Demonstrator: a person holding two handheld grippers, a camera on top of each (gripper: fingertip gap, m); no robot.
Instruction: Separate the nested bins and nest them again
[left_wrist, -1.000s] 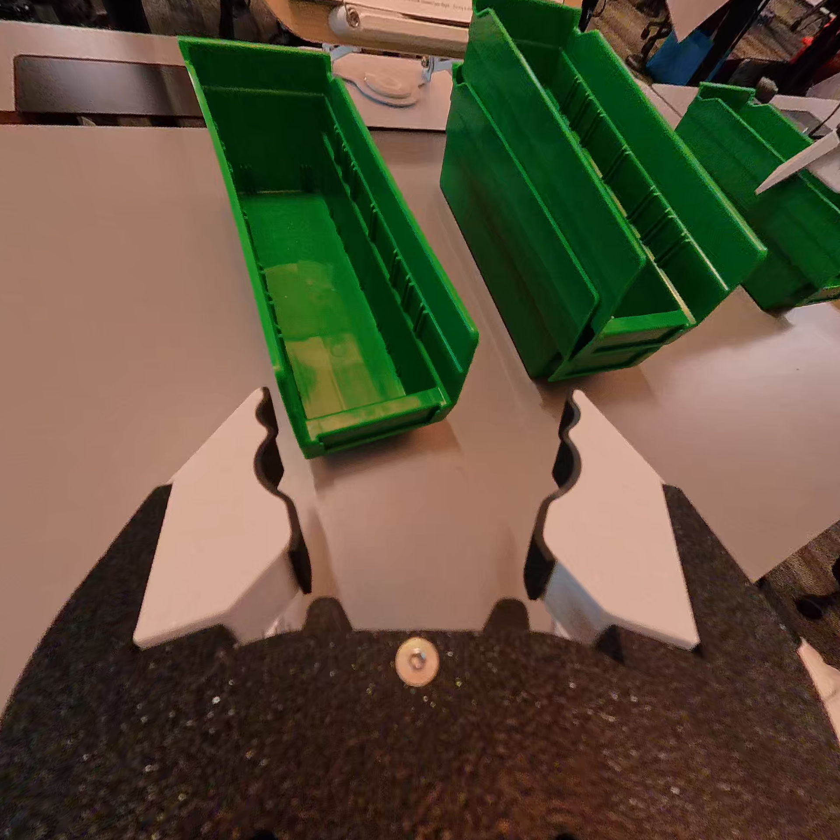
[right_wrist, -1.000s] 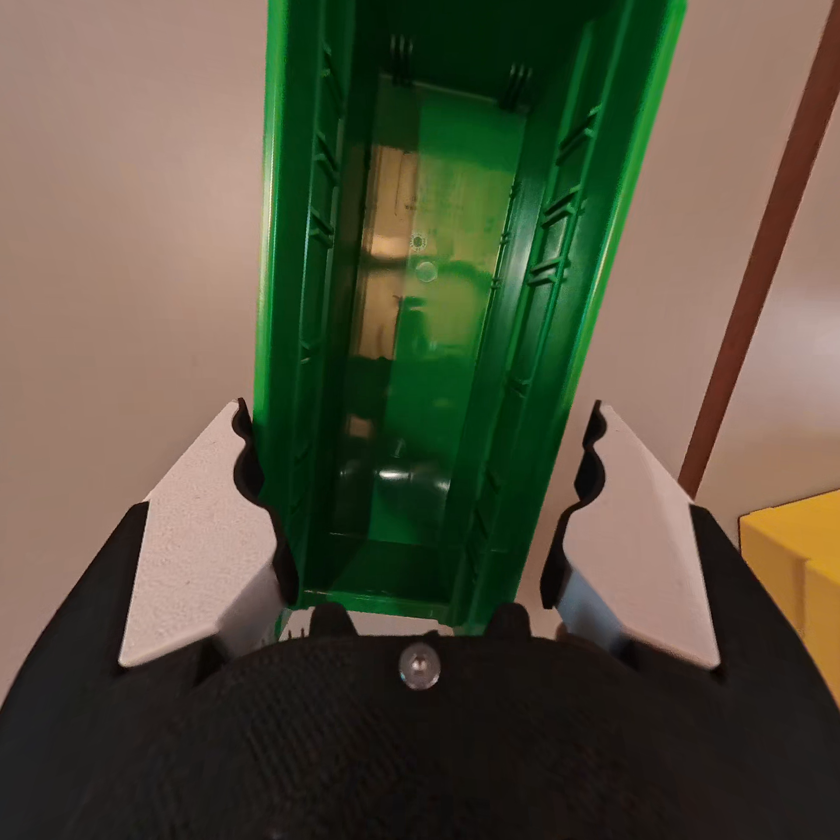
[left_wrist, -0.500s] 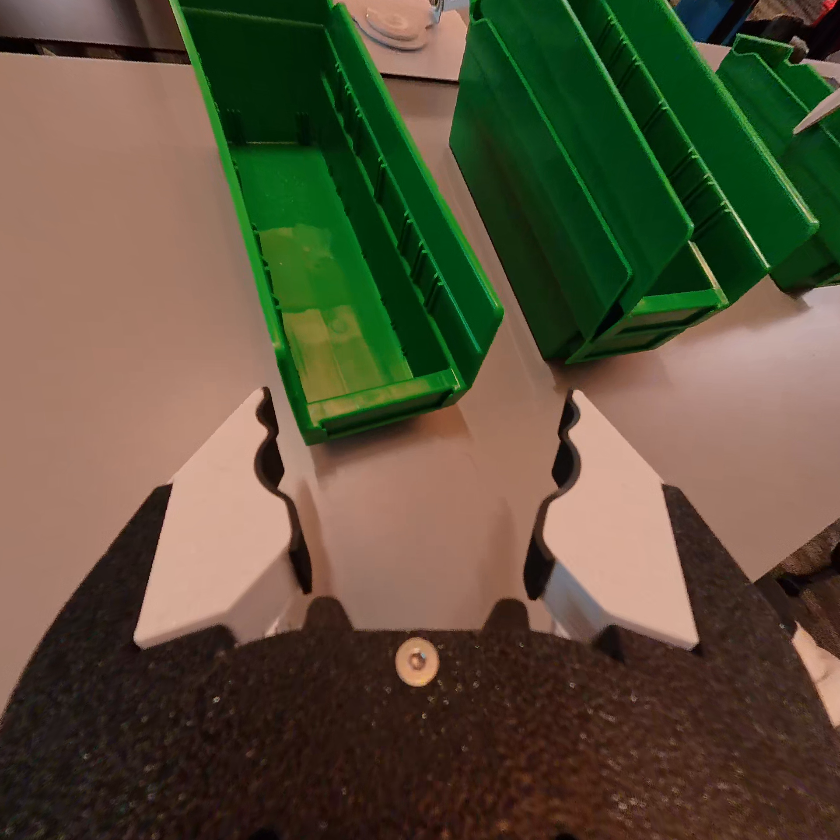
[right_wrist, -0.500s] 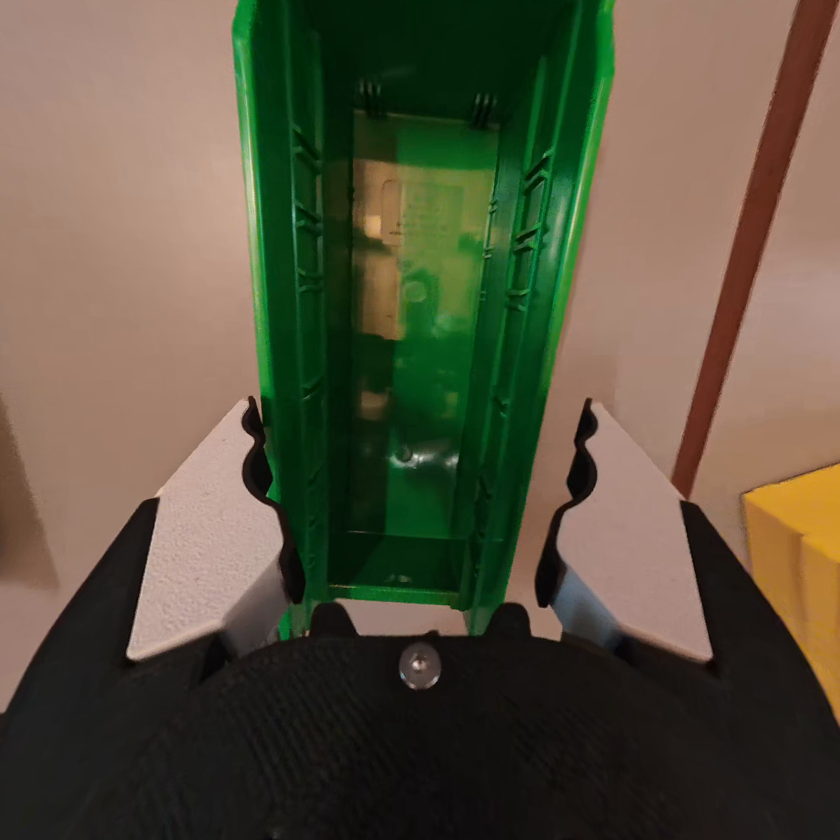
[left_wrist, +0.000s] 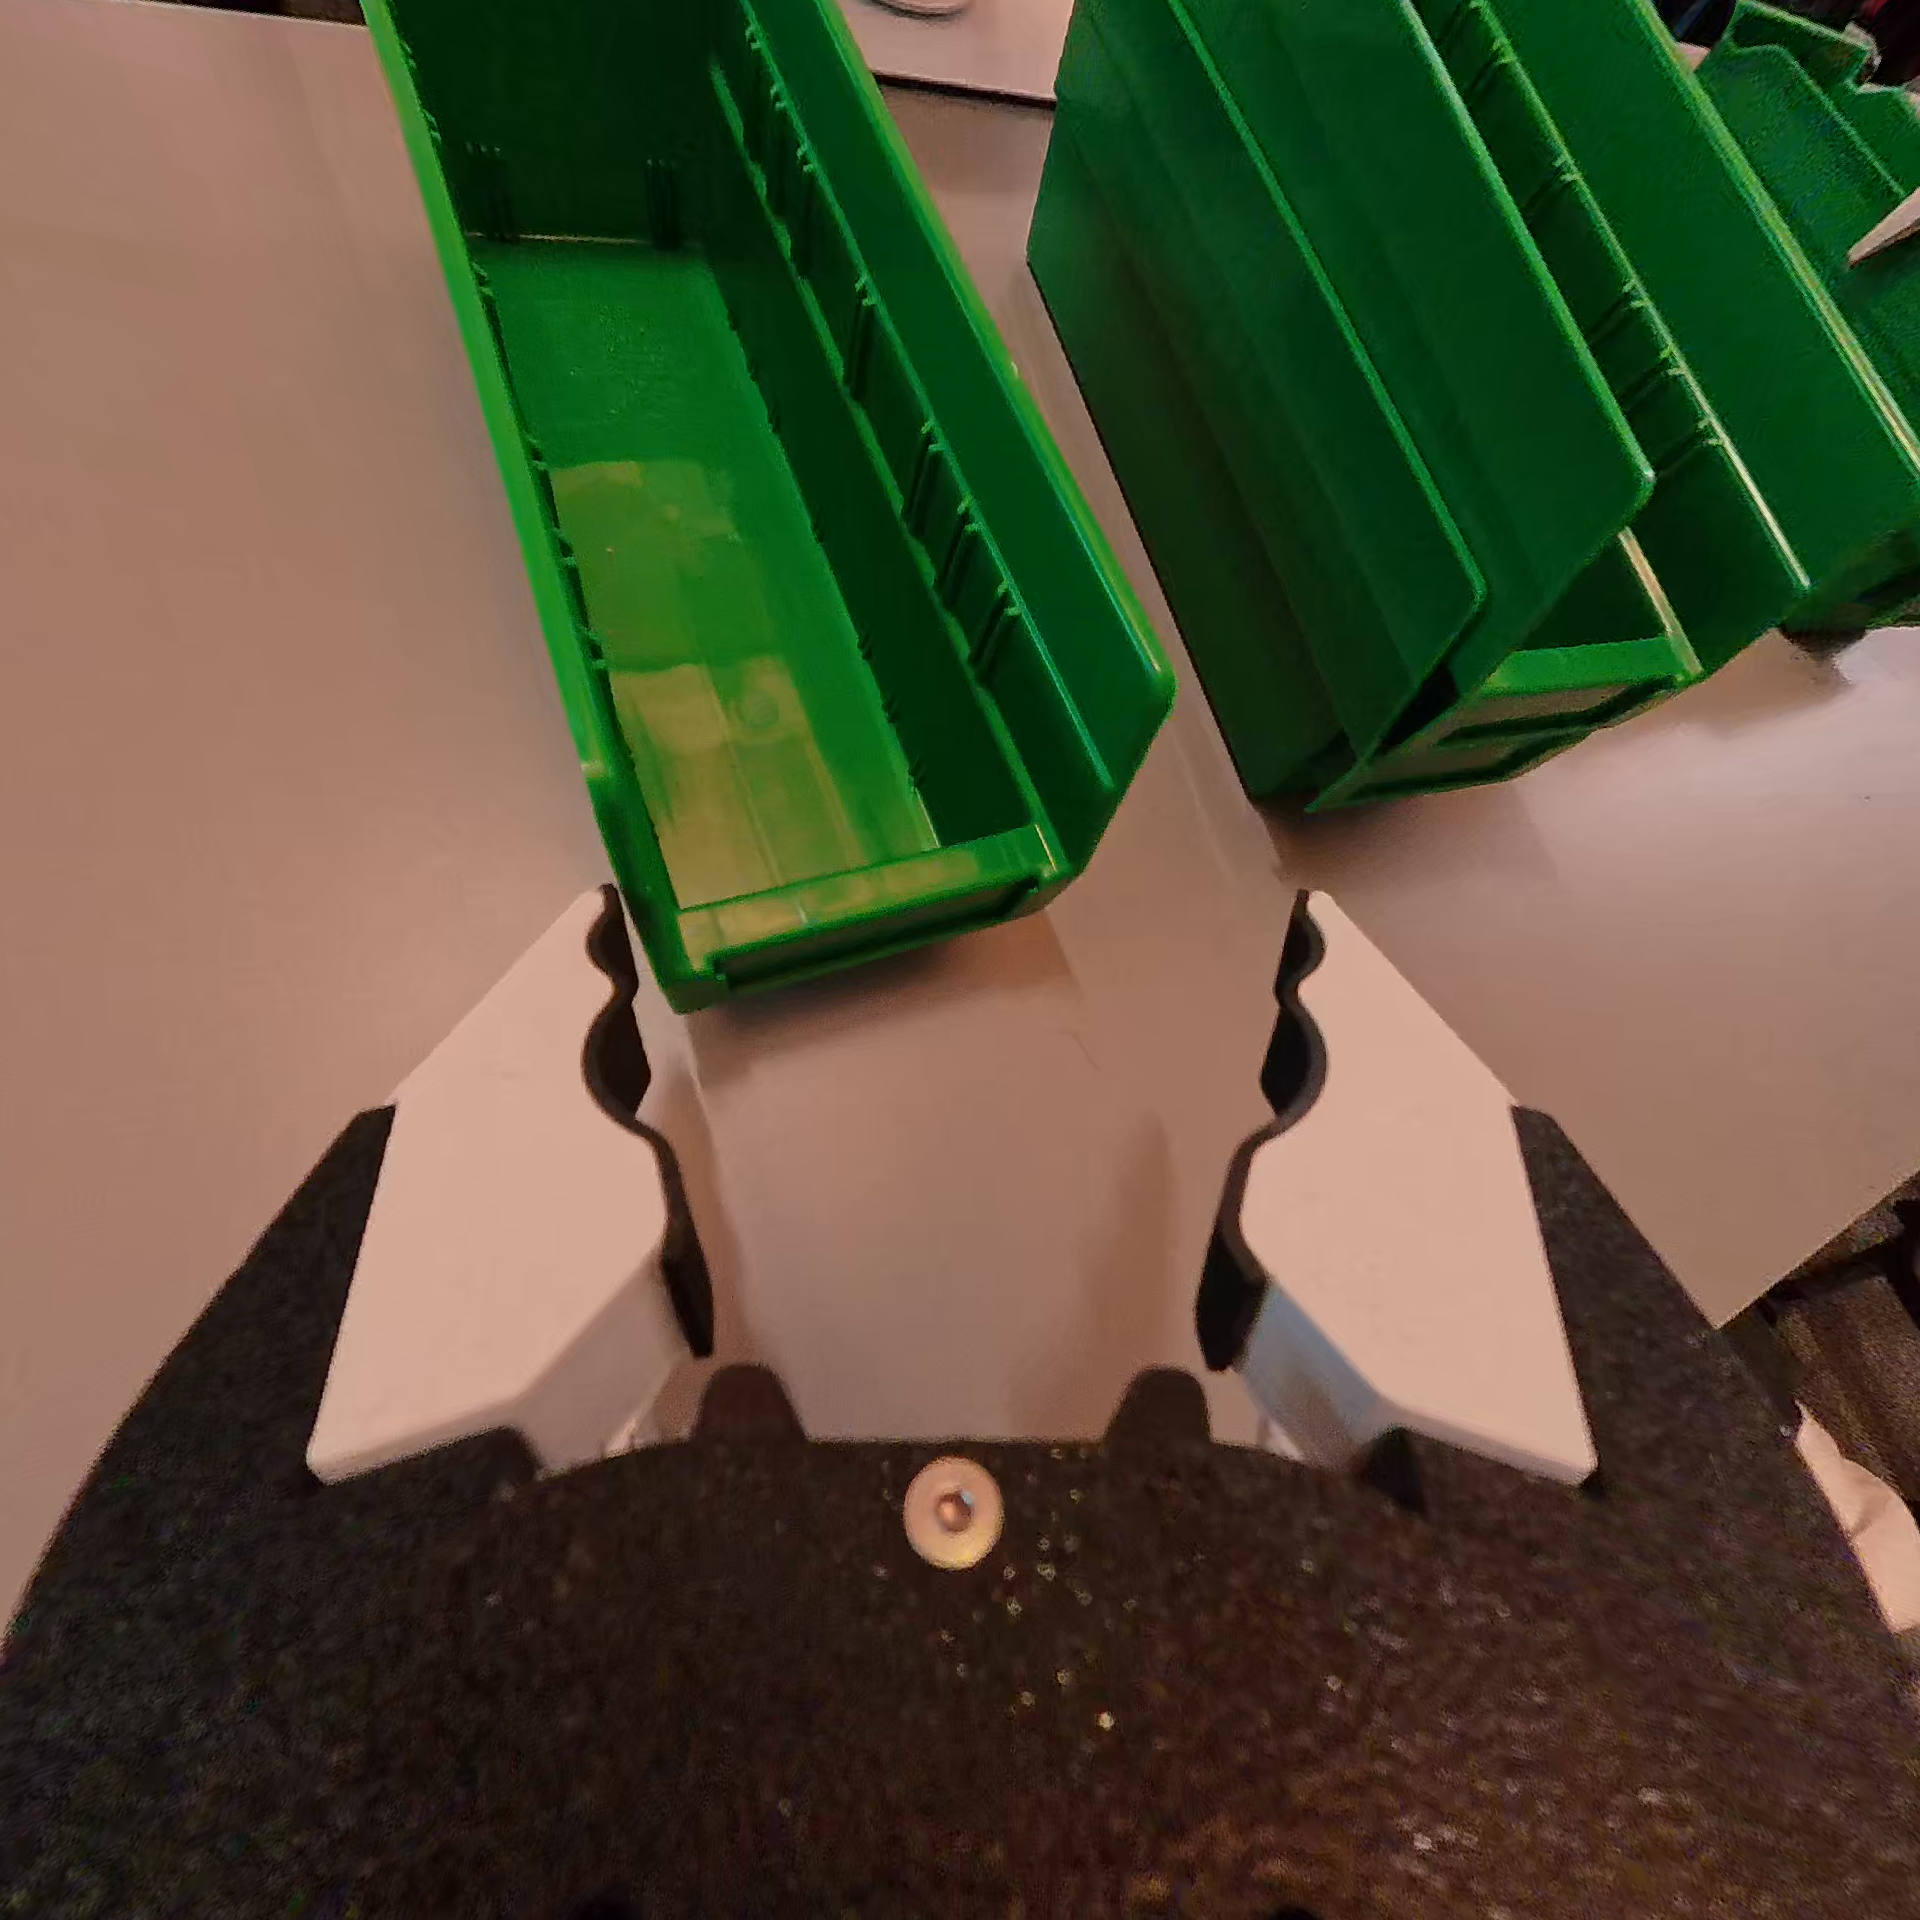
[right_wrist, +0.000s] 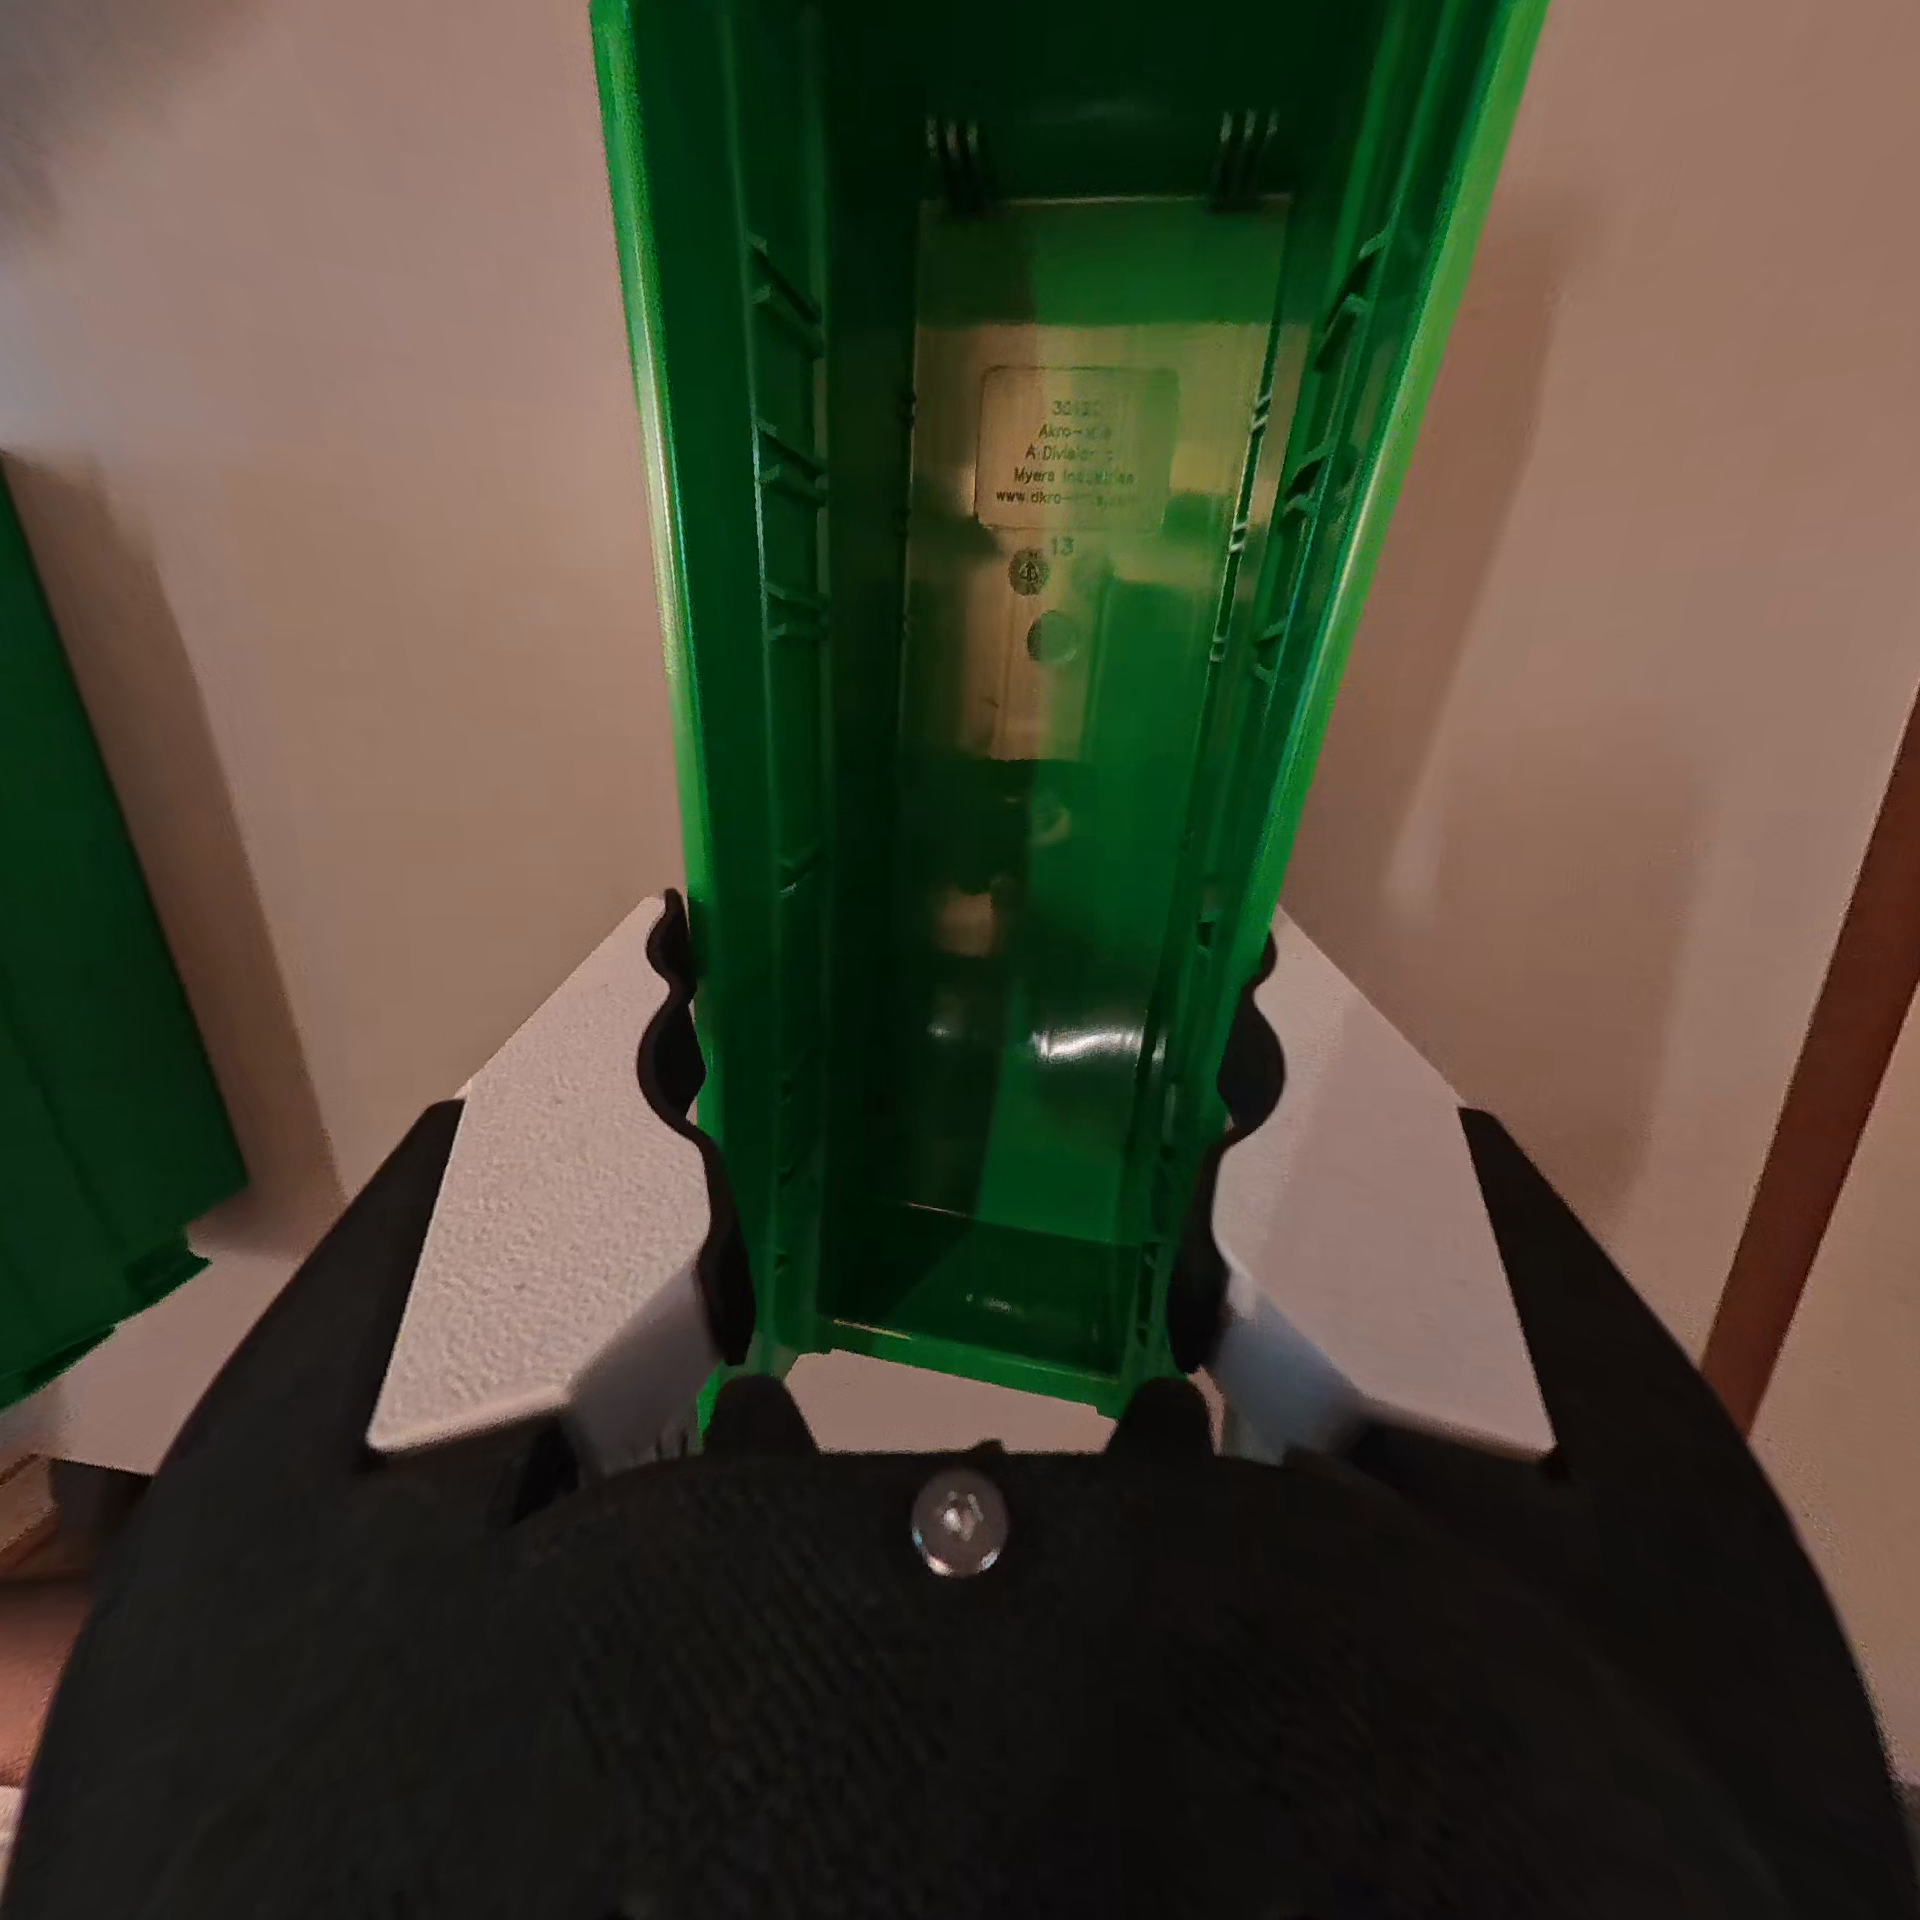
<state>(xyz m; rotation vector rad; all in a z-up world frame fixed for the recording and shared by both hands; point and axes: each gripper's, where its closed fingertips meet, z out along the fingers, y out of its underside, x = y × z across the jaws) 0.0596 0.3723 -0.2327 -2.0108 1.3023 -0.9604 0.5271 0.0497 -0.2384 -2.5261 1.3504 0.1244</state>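
Note:
In the left wrist view a single green bin (left_wrist: 727, 540) lies open side up on the grey table (left_wrist: 208, 623). My left gripper (left_wrist: 951, 904) is open and empty, with its fingertips at the bin's near end. A stack of nested green bins (left_wrist: 1351, 416) stands to the right. Beyond it is another green bin (left_wrist: 1808, 156), with a white fingertip (left_wrist: 1886, 244) of the other gripper over it. In the right wrist view my right gripper (right_wrist: 966, 925) is shut on the near end of that green bin (right_wrist: 1039, 623), and its pads (right_wrist: 681, 1091) press both side walls.
The table's right edge (left_wrist: 1662, 1236) runs close to my left gripper, with floor below it. In the right wrist view the side of the nested stack (right_wrist: 83, 935) shows at the left edge. A brown strip (right_wrist: 1818, 1039) runs along the right.
My left gripper moved forward up to the single bin's near end and stayed open. My right gripper's jaws closed onto the bin's side walls, and the stack came into view at its left.

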